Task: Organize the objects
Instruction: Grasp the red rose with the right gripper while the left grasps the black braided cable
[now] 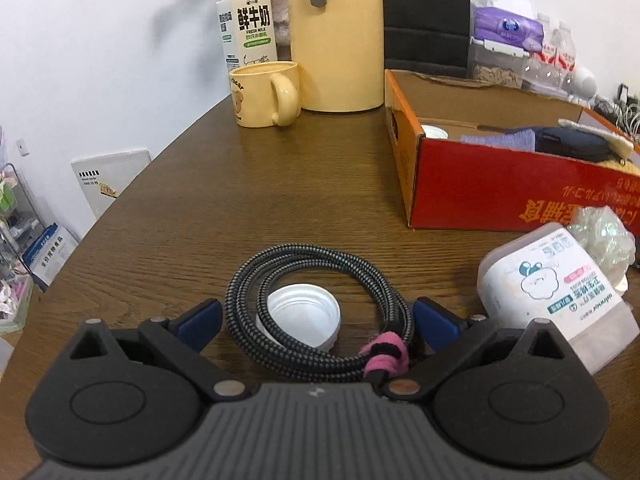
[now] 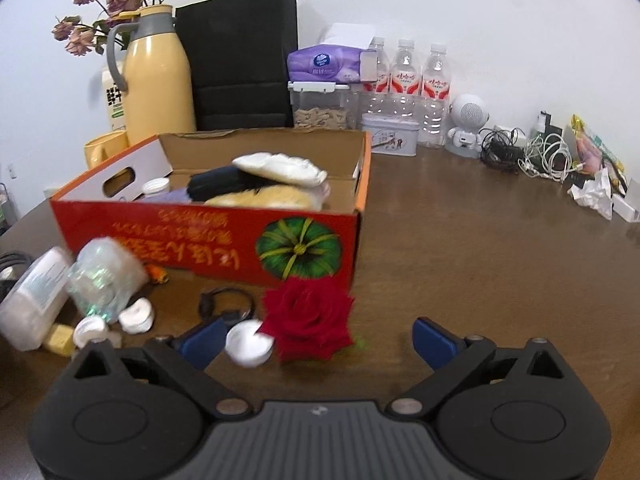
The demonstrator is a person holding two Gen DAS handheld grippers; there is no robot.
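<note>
Left wrist view shows you your left gripper (image 1: 318, 322) low over the brown table (image 1: 240, 200), its blue fingers (image 1: 200, 320) wide apart with a coiled gray cable (image 1: 320, 312) lying between them, not squeezed. A white cap (image 1: 304, 316) sits inside the coil. Only this view shows the cable's pink strap (image 1: 386, 354) and the yellow mug (image 1: 266, 94) far off. Right wrist view shows what the other one misses: a red rose (image 2: 310, 322) near your right gripper (image 2: 320, 338), whose fingers also stand wide apart, holding nothing. A small white cup (image 2: 248, 342) lies just left of the rose. Both views show the red box (image 2: 208, 240) of things beyond, and the white tub (image 1: 548, 292) near it.
</note>
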